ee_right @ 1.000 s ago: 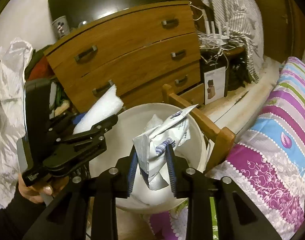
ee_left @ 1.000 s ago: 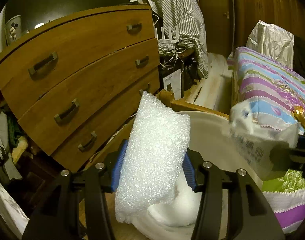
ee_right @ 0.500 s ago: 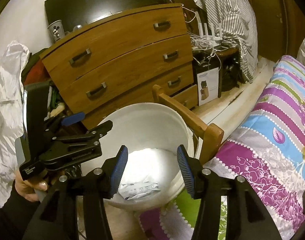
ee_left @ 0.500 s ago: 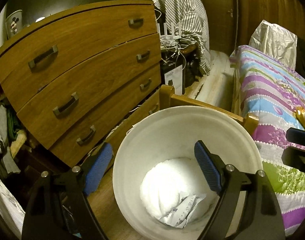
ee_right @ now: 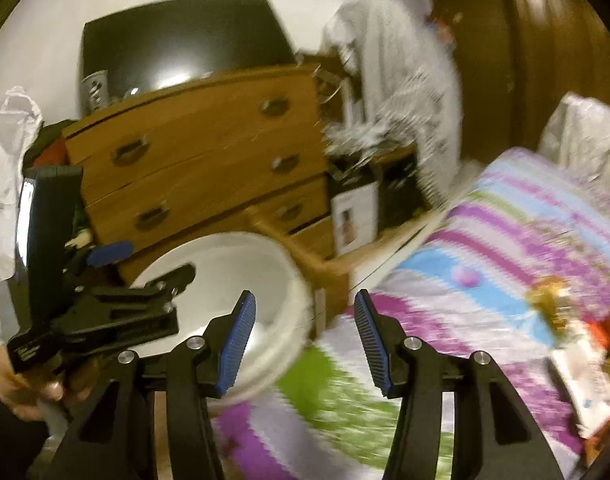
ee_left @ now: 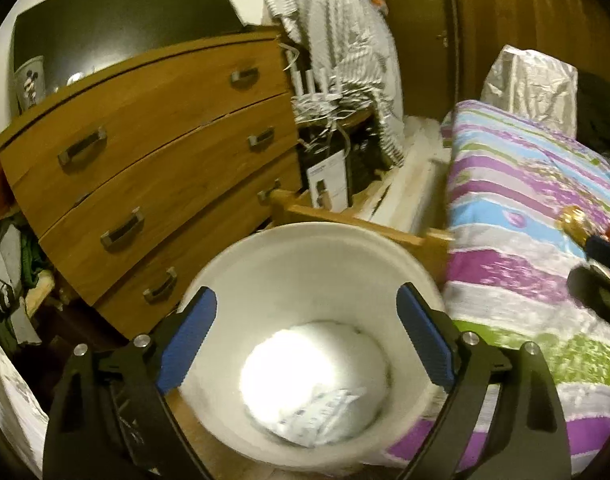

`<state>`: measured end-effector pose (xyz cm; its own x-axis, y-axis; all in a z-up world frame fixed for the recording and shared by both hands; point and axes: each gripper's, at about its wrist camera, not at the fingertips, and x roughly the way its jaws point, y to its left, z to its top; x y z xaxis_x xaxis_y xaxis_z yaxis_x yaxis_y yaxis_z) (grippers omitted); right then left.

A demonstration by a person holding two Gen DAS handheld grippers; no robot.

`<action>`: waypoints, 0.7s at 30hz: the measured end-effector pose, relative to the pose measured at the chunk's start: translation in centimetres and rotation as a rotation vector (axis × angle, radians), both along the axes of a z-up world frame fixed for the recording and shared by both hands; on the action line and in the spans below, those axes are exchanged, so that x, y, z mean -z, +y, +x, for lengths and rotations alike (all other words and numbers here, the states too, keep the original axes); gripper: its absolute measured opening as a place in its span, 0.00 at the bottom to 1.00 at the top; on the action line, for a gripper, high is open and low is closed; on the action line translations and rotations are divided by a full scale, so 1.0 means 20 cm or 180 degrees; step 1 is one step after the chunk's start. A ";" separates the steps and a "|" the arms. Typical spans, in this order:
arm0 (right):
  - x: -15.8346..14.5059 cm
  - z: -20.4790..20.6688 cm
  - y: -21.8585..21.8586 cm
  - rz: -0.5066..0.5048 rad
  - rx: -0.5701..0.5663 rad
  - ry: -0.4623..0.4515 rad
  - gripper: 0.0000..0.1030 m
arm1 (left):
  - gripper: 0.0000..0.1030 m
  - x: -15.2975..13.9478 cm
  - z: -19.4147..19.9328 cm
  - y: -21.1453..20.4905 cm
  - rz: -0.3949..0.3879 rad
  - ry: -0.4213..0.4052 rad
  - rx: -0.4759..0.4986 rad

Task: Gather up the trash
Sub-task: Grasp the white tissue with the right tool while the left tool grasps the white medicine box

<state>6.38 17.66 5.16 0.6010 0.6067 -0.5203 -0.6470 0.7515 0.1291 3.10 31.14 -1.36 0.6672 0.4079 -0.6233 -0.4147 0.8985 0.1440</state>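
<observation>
opening claws point(ee_left: 305, 330) emptied, trash point(ee_left: 317, 412) binned

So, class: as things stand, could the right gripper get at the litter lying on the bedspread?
Probably yes. The right gripper is empty, its jaws opening, above the bedspread. The litter lies uncovered to its right with nothing between, though blur hides detail.

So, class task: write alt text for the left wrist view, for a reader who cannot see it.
The left gripper, jaws opening and empty, hangs over a white bucket holding bubble wrap and a crumpled printed wrapper. A wooden dresser stands left, a striped bedspread right.
</observation>
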 end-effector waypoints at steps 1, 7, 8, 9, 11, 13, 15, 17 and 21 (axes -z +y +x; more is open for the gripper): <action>-0.01 -0.02 -0.06 0.0007 0.0083 -0.0107 0.55 | 0.87 0.00 0.00 -0.05 0.0015 -0.0019 0.0044; 0.01 -0.12 -0.45 0.0006 0.0560 -0.0426 0.58 | 0.91 0.02 0.01 -0.35 -0.0093 -0.0117 0.0288; 0.02 -0.13 -0.51 0.0013 0.0622 -0.0420 0.58 | 0.91 0.03 0.01 -0.39 -0.0129 -0.0108 0.0336; 0.04 -0.14 -0.60 0.0016 0.0710 -0.0415 0.58 | 0.92 0.04 0.02 -0.42 -0.0148 -0.0095 0.0367; 0.07 -0.14 -0.75 0.0019 0.0870 -0.0386 0.59 | 0.92 0.08 0.03 -0.51 -0.0178 -0.0047 0.0439; 0.12 -0.15 -0.94 0.0062 0.1056 -0.0302 0.59 | 0.92 0.13 0.05 -0.59 -0.0229 0.0039 0.0525; 0.16 -0.17 -1.10 0.0089 0.1206 -0.0236 0.60 | 0.92 0.17 0.07 -0.65 -0.0287 0.0130 0.0610; 0.21 -0.20 -1.30 0.0157 0.1361 -0.0127 0.62 | 0.92 0.22 0.07 -0.74 -0.0309 0.0195 0.0656; 0.34 -0.22 -1.65 0.0595 0.1588 0.0356 0.61 | 0.92 0.32 0.09 -0.82 -0.0434 0.0342 0.0660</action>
